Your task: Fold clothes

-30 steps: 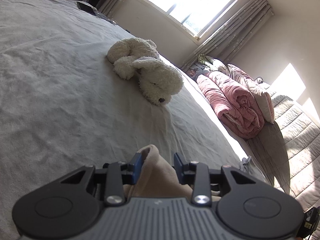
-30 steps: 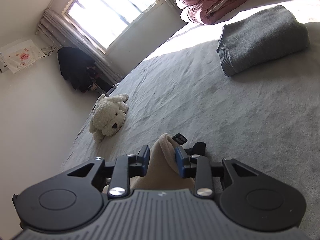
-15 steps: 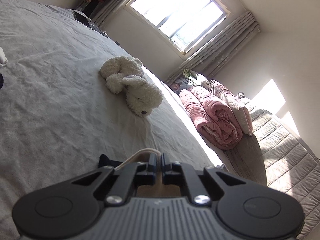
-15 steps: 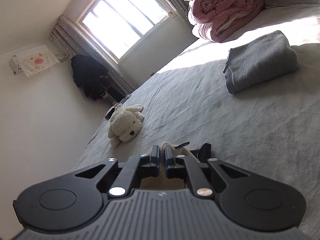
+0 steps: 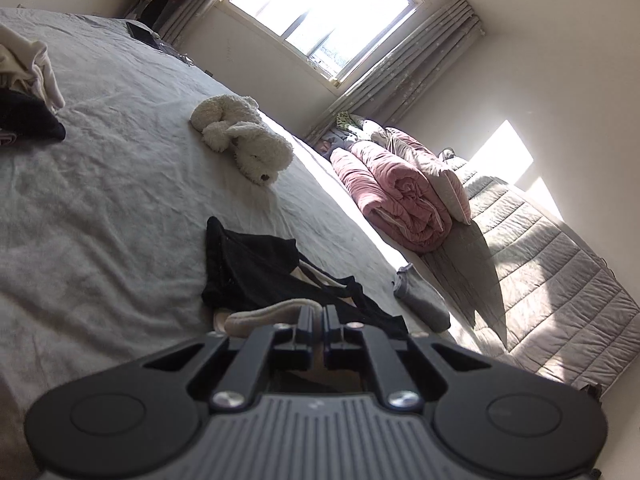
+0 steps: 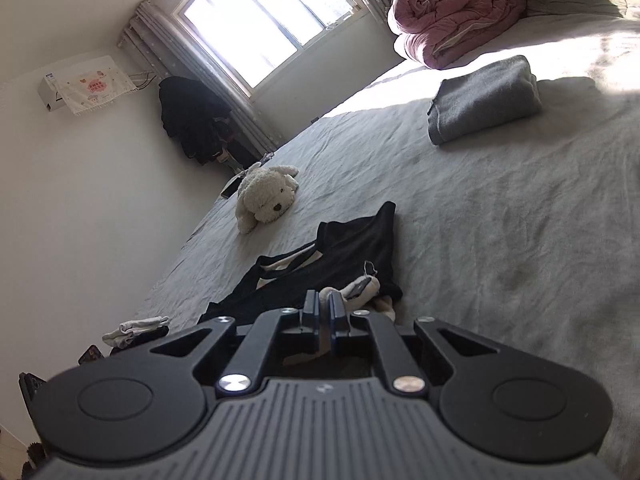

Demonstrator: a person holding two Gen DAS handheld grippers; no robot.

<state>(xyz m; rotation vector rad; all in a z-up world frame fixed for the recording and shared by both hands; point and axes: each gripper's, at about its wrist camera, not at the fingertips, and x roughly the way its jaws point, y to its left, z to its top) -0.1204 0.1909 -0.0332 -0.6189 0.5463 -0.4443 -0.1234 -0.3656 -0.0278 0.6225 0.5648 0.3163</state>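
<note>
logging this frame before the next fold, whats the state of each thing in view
left gripper: shut on the beige edge
right gripper: shut on the beige edge
black and beige garment: spread on the bed, unfolded
grey garment: folded
pink quilt: rolled up
plush dog: lying flat
window curtains: drawn open

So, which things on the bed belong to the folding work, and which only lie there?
Belong to the work:
- black and beige garment, pinched at its beige edge by the left gripper and the right gripper
- folded grey garment
- heap of clothes at the left, probably still to fold

Only lying there:
- white plush dog
- rolled pink quilt
</note>
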